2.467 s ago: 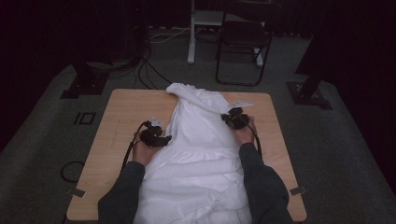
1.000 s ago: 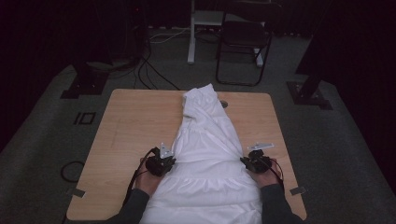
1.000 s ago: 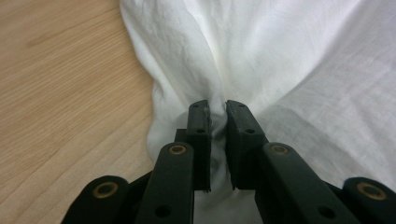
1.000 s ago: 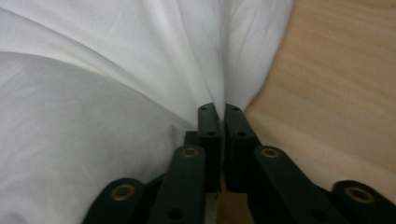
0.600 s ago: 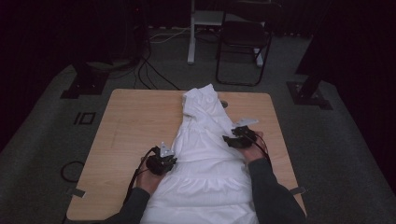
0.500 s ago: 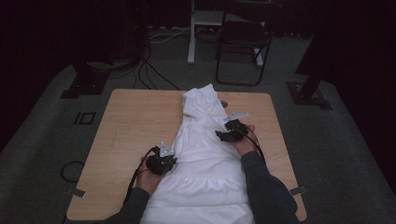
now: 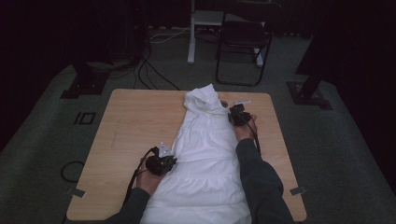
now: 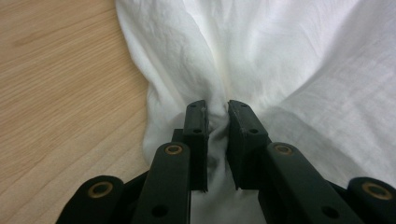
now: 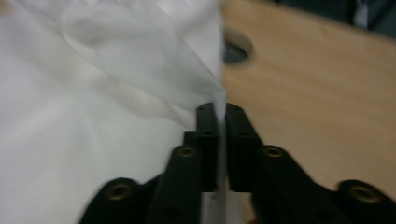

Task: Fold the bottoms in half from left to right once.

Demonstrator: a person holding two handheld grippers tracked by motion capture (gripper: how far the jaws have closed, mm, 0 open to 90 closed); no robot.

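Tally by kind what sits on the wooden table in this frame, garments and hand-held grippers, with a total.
White crumpled cloth garment: 1
Black two-jaw hand-held grippers: 2, the left hand-held gripper and the right hand-held gripper, each clamped on the garment's edge
Total: 3

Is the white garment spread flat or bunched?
Bunched lengthwise: the white garment lies as a narrow creased strip on the table, its edges pinched by both grippers.
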